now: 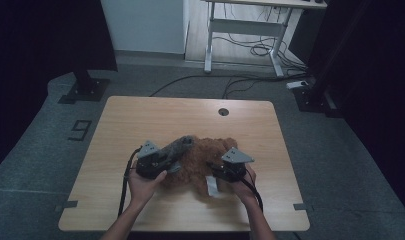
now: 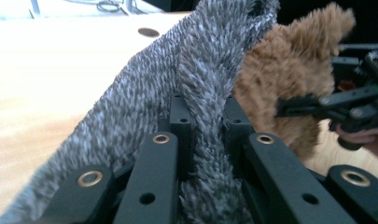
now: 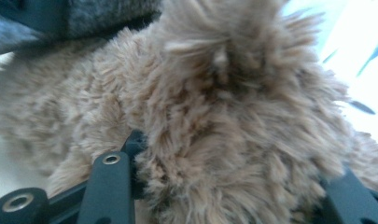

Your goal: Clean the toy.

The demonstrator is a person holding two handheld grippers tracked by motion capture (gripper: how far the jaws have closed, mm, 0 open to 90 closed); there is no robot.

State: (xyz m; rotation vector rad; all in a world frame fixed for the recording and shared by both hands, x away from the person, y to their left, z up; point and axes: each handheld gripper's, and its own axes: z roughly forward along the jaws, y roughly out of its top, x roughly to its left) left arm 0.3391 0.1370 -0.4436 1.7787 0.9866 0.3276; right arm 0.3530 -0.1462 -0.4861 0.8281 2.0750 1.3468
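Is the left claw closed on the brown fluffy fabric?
No, the left claw pinches a fold of the grey fuzzy fabric; the brown fluffy fabric lies beyond it.

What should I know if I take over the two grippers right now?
Left gripper: jaws pinched shut on a fold of the fuzzy grey fabric piece, lifted off the light wooden table.
Right gripper: jaws set around the shaggy brown plush toy; it looks held, though how firmly is hard to tell.
Where things are: both sit mid-table, the grey piece draped against the brown plush on its left. A white tag lies beside the right gripper.
Done: both grips look taken.
Left: probably pulling the grey piece away from the plush; they are not yet apart.
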